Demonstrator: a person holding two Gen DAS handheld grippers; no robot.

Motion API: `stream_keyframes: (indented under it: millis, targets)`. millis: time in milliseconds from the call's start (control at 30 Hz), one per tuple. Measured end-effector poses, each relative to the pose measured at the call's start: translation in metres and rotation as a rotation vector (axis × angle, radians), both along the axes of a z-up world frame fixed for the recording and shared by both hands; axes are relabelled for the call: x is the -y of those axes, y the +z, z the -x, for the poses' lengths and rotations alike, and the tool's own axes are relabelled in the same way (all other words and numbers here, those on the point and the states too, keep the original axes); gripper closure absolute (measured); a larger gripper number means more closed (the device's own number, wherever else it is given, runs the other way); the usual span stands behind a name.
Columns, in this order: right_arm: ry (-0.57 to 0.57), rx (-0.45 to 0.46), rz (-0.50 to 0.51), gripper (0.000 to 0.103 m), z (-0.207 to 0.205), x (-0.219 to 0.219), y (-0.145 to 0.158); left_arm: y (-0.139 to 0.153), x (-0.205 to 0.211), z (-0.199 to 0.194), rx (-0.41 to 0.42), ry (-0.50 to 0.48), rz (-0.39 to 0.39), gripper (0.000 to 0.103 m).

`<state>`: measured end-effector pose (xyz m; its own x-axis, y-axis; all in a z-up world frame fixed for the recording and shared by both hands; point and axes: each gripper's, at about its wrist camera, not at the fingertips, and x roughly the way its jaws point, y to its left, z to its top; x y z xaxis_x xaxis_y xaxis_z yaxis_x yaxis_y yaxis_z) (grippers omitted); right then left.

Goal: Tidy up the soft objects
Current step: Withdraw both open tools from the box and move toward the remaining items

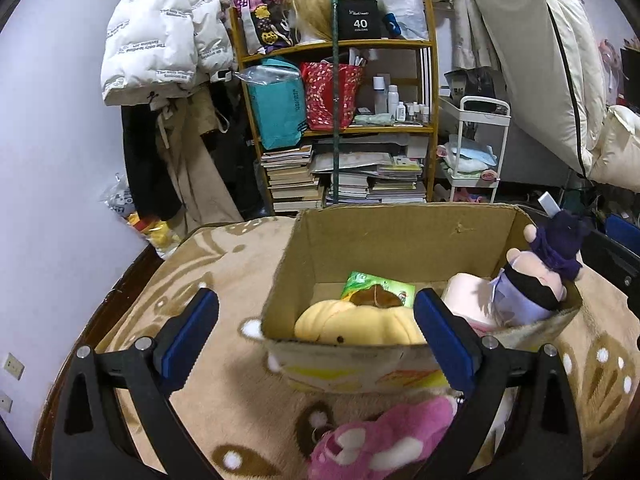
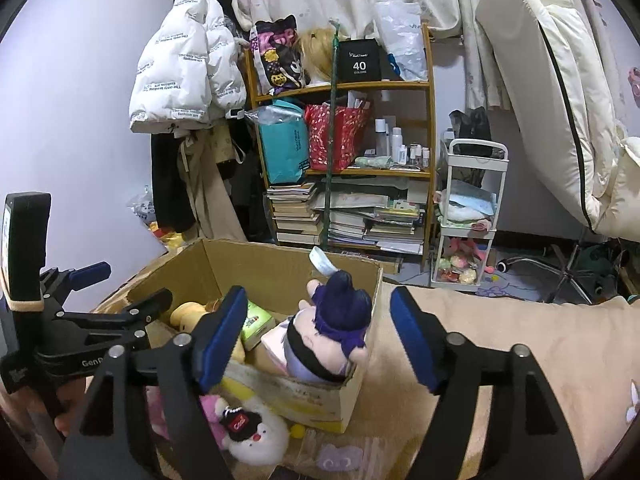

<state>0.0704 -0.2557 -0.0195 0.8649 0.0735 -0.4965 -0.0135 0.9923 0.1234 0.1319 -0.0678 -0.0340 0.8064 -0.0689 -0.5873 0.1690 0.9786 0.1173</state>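
An open cardboard box stands on a tan blanket. Inside lie a yellow plush, a green packet, a pink plush and a doll with a purple hat leaning in the right corner. A pink plush lies on the blanket in front of the box, and a white plush with a black cap beside it. My left gripper is open and empty before the box. My right gripper is open and empty, near the doll.
A wooden shelf with bags, bottles and stacked books stands behind the box. A white trolley is to its right. Coats hang at the left. White bedding leans at the right. The tan blanket extends rightward.
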Motion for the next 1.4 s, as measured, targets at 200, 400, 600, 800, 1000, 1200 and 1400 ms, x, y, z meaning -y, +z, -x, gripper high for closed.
stream_keyframes:
  millis: [200, 400, 600, 800, 1000, 1200, 1400]
  targets:
    - [0.008, -0.014, 0.005, 0.013, 0.019, -0.007, 0.007, 0.008, -0.009, 0.021, -0.007, 0.013, -0.001, 0.006]
    - [-0.001, -0.055, 0.008, 0.012, 0.037, -0.012, 0.008, 0.013, -0.013, 0.041, -0.032, 0.019, -0.017, 0.006]
    - [-0.013, -0.077, 0.019, 0.003, 0.052, -0.014, 0.008, 0.013, -0.016, 0.055, -0.062, 0.038, -0.038, 0.006]
    - [-0.021, -0.106, 0.024, 0.003, 0.061, -0.016, 0.006, 0.012, -0.025, 0.07, -0.107, 0.055, -0.012, 0.006]
    - [-0.016, -0.16, 0.037, 0.002, 0.069, -0.024, -0.004, 0.009, -0.026, 0.084, -0.162, 0.059, -0.023, 0.006]
    - [-0.032, -0.213, 0.001, 0.002, 0.074, -0.025, -0.014, 0.004, -0.025, 0.089, -0.186, 0.051, -0.027, 0.006]
    - [-0.05, -0.281, -0.069, 0.002, 0.068, -0.014, -0.024, -0.003, -0.027, 0.082, -0.223, 0.052, -0.005, 0.006]
